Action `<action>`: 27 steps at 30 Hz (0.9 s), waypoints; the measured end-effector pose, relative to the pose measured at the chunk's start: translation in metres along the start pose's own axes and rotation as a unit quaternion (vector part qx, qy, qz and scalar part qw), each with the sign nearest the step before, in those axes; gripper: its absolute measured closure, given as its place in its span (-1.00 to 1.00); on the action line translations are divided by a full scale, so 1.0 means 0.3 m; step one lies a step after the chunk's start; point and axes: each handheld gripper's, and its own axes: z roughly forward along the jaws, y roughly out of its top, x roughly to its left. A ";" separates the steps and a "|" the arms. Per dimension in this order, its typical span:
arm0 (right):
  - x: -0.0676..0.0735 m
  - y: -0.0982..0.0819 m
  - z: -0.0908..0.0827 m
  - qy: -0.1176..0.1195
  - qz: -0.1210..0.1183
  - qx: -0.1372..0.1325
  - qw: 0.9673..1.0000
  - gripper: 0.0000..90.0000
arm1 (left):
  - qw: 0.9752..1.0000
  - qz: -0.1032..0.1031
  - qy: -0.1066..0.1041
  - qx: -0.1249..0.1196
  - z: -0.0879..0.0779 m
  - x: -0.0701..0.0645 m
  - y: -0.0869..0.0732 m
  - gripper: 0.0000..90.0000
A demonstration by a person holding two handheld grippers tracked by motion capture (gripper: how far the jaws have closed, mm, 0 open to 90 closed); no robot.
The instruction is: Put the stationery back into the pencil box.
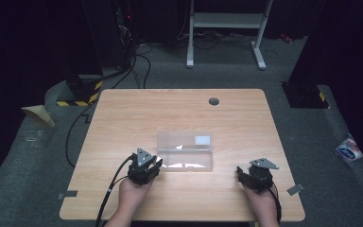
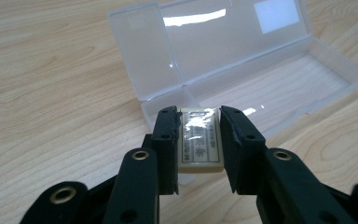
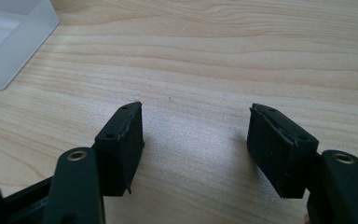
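1. Eraser [image 2: 200, 140]: one, cream block in a printed wrapper, clamped between the jaws of the left gripper [image 2: 199, 135], pads pressing on its two long sides. It hangs at the near left end of the box, lengthwise along the jaws, apparently so it can go in endwise.
2. Left gripper [image 1: 144, 166]: one, in the person's left hand [image 1: 133, 191], nosed up to the box's left end. Grip is tight on the eraser's width.
3. Right gripper [image 3: 196, 140]: one, jaws standing well apart with nothing between them, only bare table [image 3: 242, 51] beneath. In the high view it [image 1: 254, 176] rests right of the box, apart from it, likely parked in wait.
4. Box [image 1: 185, 151]: one, clear plastic, near the middle of the table. Its lid [image 2: 223, 42] is hinged back and lies flat beyond the tray, leaving the tray [image 2: 279, 88] free for loading. Tray looks empty.
5. Label [image 2: 275, 15]: one, white, on the lid.
6. Grommet [image 1: 213, 101]: one, dark, at the table's far edge.
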 end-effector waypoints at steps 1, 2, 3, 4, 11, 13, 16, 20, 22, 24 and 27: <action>0.000 0.000 0.000 0.000 0.000 0.000 1.000 -0.21 | 1.000 -0.002 -0.001 0.000 0.007 0.001 0.002 0.51; 0.000 0.000 0.000 0.000 -0.001 -0.001 1.000 -0.21 | 1.000 -0.005 0.002 0.002 0.015 0.002 0.003 0.51; 0.000 0.000 0.000 0.000 -0.002 -0.001 1.000 -0.21 | 1.000 -0.006 0.003 0.004 0.018 0.001 0.004 0.51; 0.000 0.000 0.000 0.000 -0.002 -0.001 1.000 -0.21 | 1.000 -0.007 0.004 0.002 0.024 0.003 0.006 0.51; 0.000 0.000 0.000 0.000 -0.002 -0.001 1.000 -0.20 | 1.000 -0.008 0.008 0.001 0.058 0.002 0.020 0.51; 0.000 0.000 0.000 0.000 -0.002 -0.001 1.000 -0.20 | 1.000 -0.016 0.006 -0.002 0.067 0.002 0.020 0.51; 0.000 0.000 0.000 -0.001 -0.003 -0.001 1.000 -0.20 | 1.000 -0.018 0.006 -0.003 0.079 -0.004 0.021 0.51; 0.004 -0.001 -0.001 -0.002 0.001 0.000 1.000 -0.19 | 1.000 -0.019 0.003 -0.009 0.074 -0.014 0.025 0.51; 0.003 -0.002 -0.002 -0.003 -0.002 -0.001 1.000 -0.19 | 1.000 -0.014 0.006 -0.006 0.076 -0.017 0.025 0.51; 0.004 -0.001 -0.002 -0.003 0.002 -0.001 1.000 -0.19 | 1.000 -0.016 0.012 -0.003 0.082 -0.014 0.025 0.51; 0.004 -0.001 -0.001 -0.003 0.002 -0.001 1.000 -0.19 | 1.000 -0.018 0.014 -0.002 0.086 -0.014 0.024 0.51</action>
